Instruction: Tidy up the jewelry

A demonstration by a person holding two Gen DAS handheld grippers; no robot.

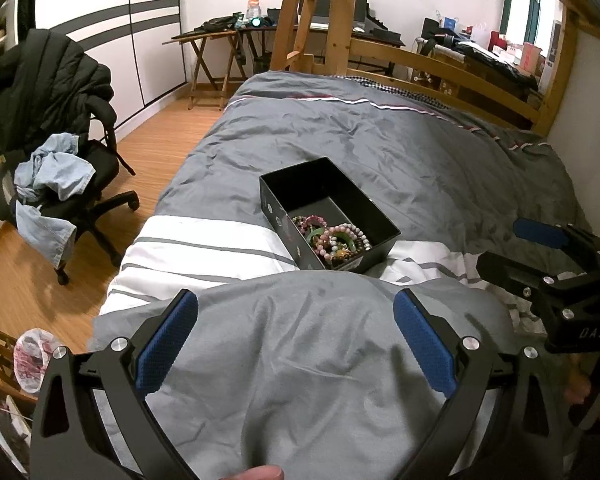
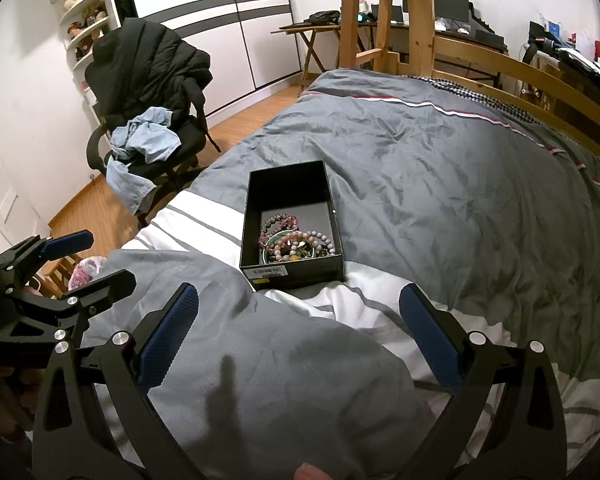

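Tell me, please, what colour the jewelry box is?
Black box, best seen in the right wrist view.

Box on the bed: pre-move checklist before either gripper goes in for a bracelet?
1. Left gripper open, nothing held: ok.
2. Right gripper open, nothing held: ok.
3. Box lid off, top unobstructed: ok.
4. Bracelets separable for a single pick: not ok, they lie heaped and overlapping at the near end.
5. Box seated flat on the duvet: cannot tell, fabric is bunched under its near edge.
6. Both grippers apart from each other and short of the box: ok.
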